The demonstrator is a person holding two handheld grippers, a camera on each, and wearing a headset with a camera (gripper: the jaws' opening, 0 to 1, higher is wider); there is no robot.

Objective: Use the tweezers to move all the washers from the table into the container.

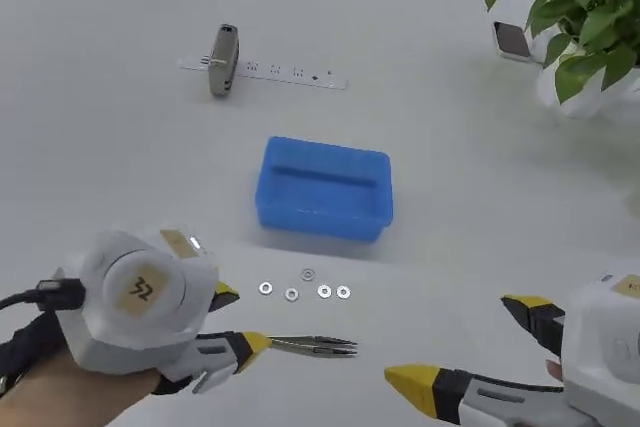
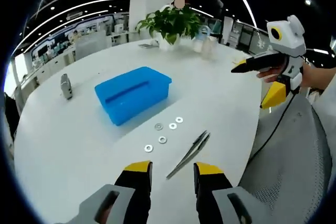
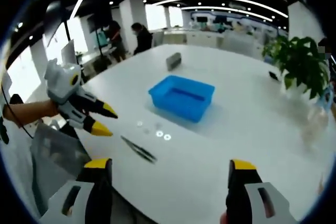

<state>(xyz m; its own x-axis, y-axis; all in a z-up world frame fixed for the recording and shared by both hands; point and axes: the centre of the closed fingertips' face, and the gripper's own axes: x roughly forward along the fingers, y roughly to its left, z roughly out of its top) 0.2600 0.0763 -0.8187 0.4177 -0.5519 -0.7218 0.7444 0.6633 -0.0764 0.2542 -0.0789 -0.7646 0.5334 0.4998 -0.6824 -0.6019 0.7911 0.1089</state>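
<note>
My left gripper (image 1: 242, 317) is open and holds nothing. The tweezers (image 1: 312, 346) lie flat on the table (image 1: 120, 167) at 3 o'clock from its tips. Five washers (image 1: 291, 294) sit at 12 o'clock from the tweezers, with the blue container (image 1: 325, 187) further that way. My right gripper (image 1: 462, 340) is wide open and empty.

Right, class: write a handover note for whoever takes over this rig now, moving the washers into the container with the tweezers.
Left gripper: jaws open, empty; tweezers lie on the table just ahead of it.
Right gripper: jaws open, empty.
Five washers lie on the table near the blue container.
Done: nothing; no washers seen inside.
Left: grip the tweezers, move all five.
</note>
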